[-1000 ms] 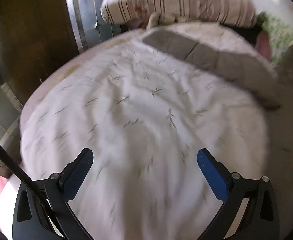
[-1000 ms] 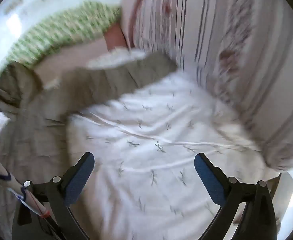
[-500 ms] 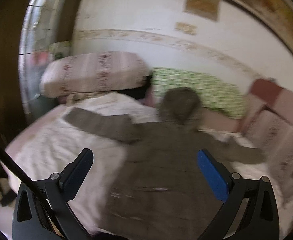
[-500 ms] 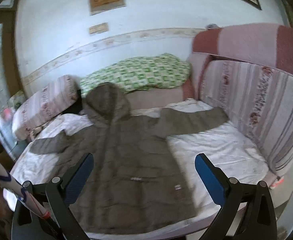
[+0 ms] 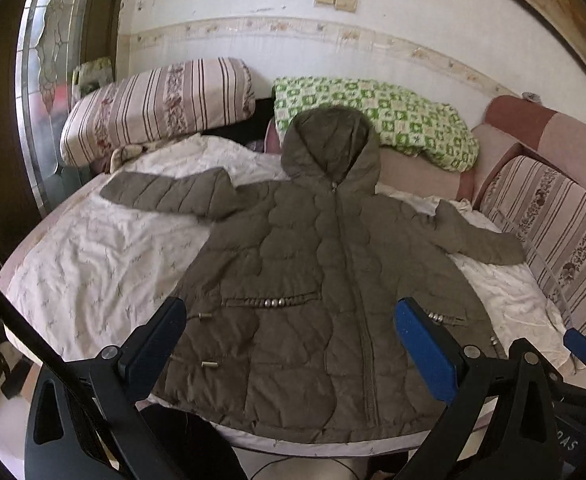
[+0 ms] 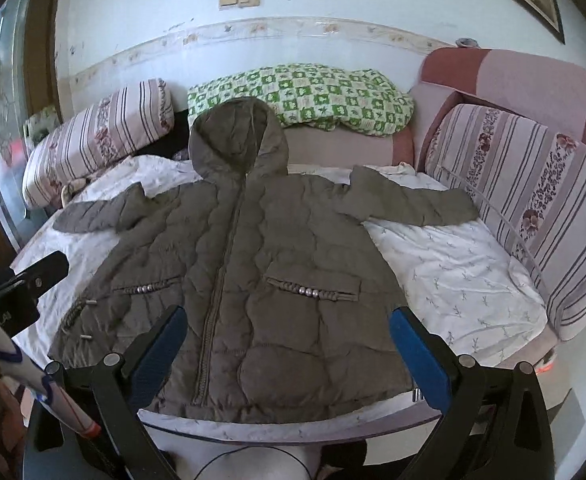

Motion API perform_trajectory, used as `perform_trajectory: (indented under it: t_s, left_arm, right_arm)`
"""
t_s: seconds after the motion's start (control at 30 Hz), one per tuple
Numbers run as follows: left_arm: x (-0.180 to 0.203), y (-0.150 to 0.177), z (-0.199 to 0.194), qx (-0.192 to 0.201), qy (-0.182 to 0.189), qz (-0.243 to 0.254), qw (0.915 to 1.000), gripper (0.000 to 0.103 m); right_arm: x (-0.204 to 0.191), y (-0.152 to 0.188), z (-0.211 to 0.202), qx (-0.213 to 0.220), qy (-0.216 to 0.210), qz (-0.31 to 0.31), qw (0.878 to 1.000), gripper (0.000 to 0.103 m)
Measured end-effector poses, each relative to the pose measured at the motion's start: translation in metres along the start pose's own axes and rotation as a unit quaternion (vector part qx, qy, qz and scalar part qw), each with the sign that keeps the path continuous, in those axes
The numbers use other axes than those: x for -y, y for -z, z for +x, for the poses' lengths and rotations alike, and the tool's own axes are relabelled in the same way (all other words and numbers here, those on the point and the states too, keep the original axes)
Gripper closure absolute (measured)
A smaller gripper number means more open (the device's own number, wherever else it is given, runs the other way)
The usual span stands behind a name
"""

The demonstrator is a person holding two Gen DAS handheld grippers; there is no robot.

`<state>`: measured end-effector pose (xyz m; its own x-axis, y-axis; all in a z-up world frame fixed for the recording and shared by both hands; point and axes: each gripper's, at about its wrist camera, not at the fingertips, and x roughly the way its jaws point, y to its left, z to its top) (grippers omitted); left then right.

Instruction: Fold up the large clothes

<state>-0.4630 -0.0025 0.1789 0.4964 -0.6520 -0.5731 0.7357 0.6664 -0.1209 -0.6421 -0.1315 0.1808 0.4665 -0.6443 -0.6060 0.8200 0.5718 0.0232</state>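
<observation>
An olive quilted hooded jacket (image 5: 313, 264) lies flat, front up and zipped, on a white bed sheet (image 5: 93, 256), both sleeves spread out and the hood toward the pillows. It also shows in the right wrist view (image 6: 245, 272). My left gripper (image 5: 291, 344) is open and empty, held back above the jacket's hem. My right gripper (image 6: 287, 348) is open and empty, also above the hem. The left gripper's finger (image 6: 41, 272) shows at the left edge of the right wrist view.
A striped pillow (image 5: 157, 108) and a green checked pillow (image 5: 377, 120) lie at the head of the bed. Striped cushions (image 6: 533, 200) line the right side. A glass door (image 5: 49, 80) stands at the left. The bed's front edge (image 6: 273, 432) is just below the hem.
Both grippers have pulled back and up from close over the sheet near the sleeves to a far view of the whole jacket. Both stayed open.
</observation>
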Motion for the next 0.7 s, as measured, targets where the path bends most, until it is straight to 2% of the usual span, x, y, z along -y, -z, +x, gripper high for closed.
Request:
perform_trajectory:
  t_s: [0.43, 0.7]
  left_arm:
    - [0.011, 0.002, 0.006, -0.014, -0.007, 0.024, 0.9996, 0.000]
    - [0.016, 0.003, 0.003, -0.007, -0.007, 0.033, 0.9994, 0.000]
  right_arm:
    - [-0.008, -0.001, 0.009, -0.008, 0.010, -0.004, 1.000, 0.000]
    - [-0.010, 0.002, 0.006, -0.002, 0.014, -0.010, 1.000, 0.000]
